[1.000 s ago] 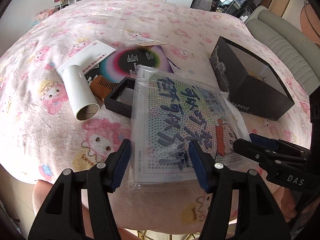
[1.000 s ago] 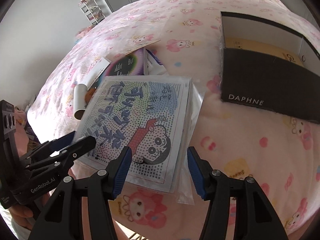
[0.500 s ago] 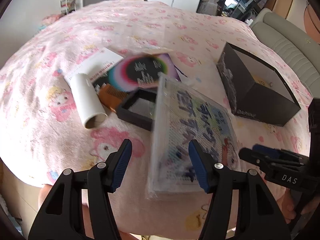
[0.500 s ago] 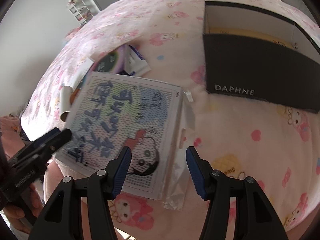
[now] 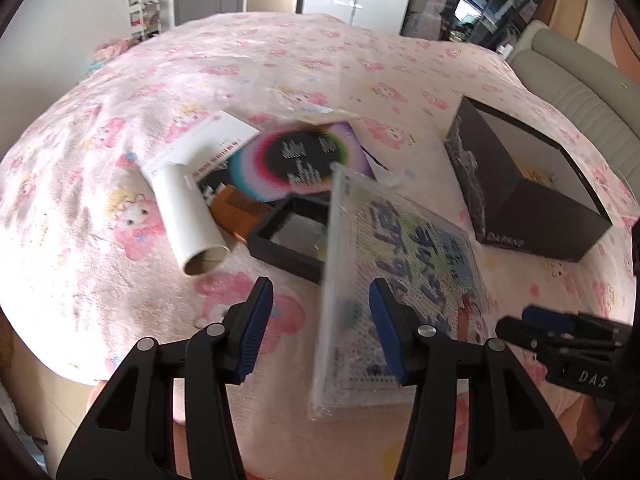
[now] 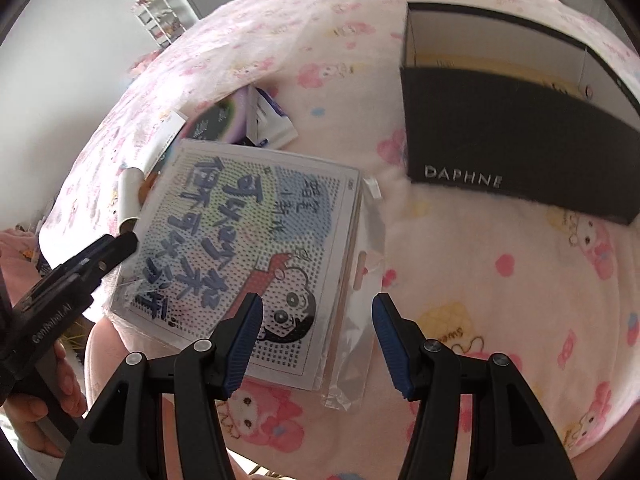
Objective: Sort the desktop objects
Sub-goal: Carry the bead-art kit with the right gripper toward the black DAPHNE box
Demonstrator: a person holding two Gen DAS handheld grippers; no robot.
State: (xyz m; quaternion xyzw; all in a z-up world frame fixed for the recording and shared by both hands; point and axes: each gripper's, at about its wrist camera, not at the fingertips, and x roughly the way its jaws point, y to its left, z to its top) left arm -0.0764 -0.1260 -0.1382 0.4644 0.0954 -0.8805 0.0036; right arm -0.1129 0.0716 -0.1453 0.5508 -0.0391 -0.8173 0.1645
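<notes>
A flat bead-art kit in a clear plastic sleeve has its left edge lifted, so it tilts up over the pink blanket. My left gripper is open, with the raised edge standing between its fingers. My right gripper is open, just above the kit's near right corner. A black open box marked DAPHNE stands to the right. A white cardboard tube, an orange comb, a small black tray and a colourful booklet lie left of the kit.
A white paper slip lies under the tube. The table's near edge drops off just under both grippers. A grey sofa stands at the far right, shelves and cabinets behind.
The kit's left edge has risen from lying flat to a steep tilt. My left gripper has shifted left and back, so the kit now sits towards its right finger.
</notes>
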